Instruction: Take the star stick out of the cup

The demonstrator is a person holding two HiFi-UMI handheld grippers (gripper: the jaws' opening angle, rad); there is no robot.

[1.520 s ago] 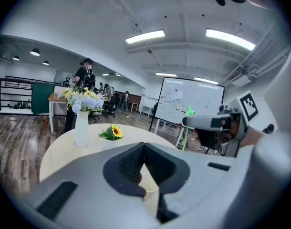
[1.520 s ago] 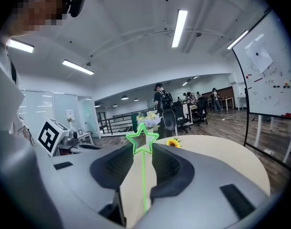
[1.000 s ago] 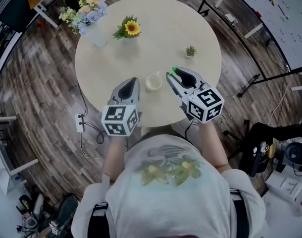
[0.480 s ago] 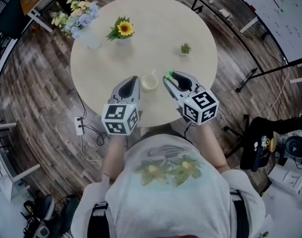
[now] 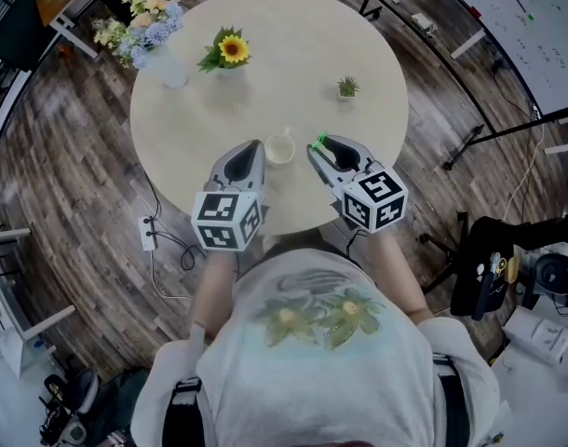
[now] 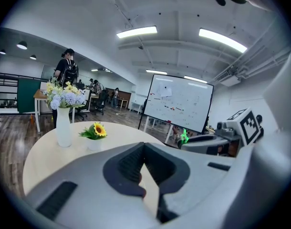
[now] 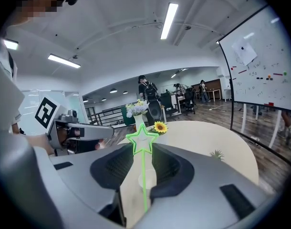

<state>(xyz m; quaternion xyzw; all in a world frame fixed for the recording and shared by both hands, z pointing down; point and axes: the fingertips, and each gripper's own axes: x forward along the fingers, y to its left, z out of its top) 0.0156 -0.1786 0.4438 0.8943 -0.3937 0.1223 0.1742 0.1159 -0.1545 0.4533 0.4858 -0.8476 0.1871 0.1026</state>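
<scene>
Holds the left claw (image 5: 250,149) pressed together on nothing at seven o'clock over the counter's (image 5: 293,54) near edge. Pinches the star stick (image 7: 143,168) upright in the right claw (image 5: 318,147) at five o'clock, outside the cup (image 5: 280,148), green star up by the tips. Flanks the white cup, at six o'clock, with both claws, near each. Finds, farther out, a small green plant (image 5: 347,88) at two o'clock, a sunflower pot (image 5: 231,54) at eleven, a vase of flowers (image 5: 170,63) on the rim at ten.
</scene>
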